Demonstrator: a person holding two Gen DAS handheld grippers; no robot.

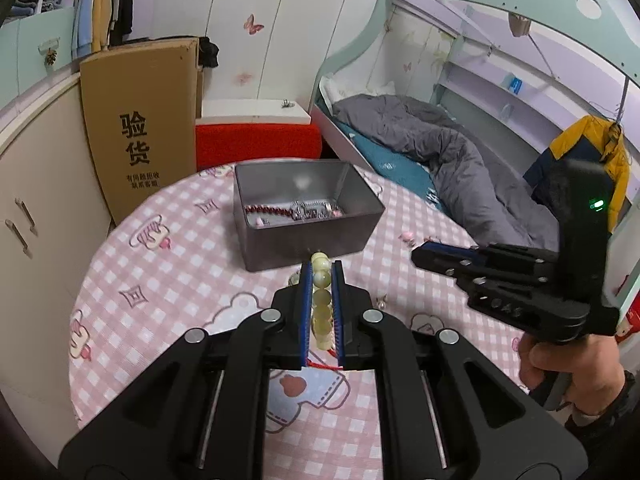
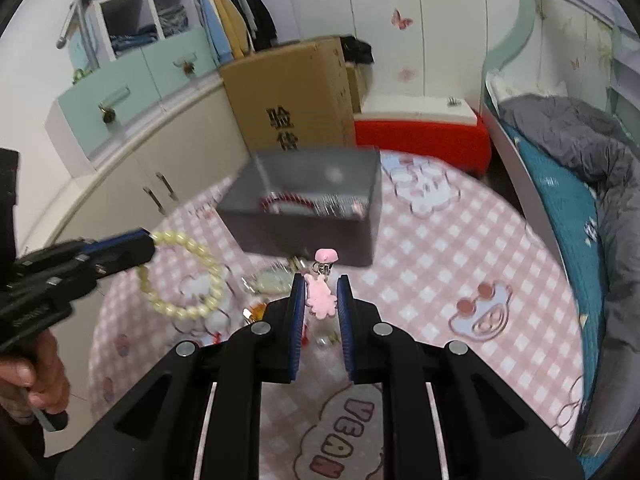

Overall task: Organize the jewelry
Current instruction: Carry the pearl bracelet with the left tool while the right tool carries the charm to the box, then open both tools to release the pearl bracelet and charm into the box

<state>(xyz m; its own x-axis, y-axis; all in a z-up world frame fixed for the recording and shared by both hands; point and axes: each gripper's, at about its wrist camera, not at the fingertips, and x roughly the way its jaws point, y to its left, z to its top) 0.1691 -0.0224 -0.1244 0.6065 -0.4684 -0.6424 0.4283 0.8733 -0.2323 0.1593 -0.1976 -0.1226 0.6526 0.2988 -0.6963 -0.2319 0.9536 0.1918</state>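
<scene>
My left gripper point(image 1: 321, 276) is shut on a pale green bead bracelet point(image 1: 321, 300), held above the table just in front of the grey metal box point(image 1: 308, 236). The bracelet hangs as a loop in the right wrist view point(image 2: 184, 276) from the left gripper point(image 2: 150, 246). My right gripper point(image 2: 320, 292) holds a pink bunny charm point(image 2: 320, 298) between its fingers near the box point(image 2: 304, 232). It appears shut in the left wrist view point(image 1: 416, 256). The box holds a red bead bracelet point(image 1: 268, 210) and a silver watch point(image 1: 314, 208).
The round table has a pink checked cloth point(image 1: 180, 264). Small loose jewelry pieces point(image 2: 268, 284) lie on it below the grippers. A cardboard box point(image 1: 140, 120), a red stool point(image 1: 256, 136), cabinets and a bed point(image 1: 440, 152) surround the table.
</scene>
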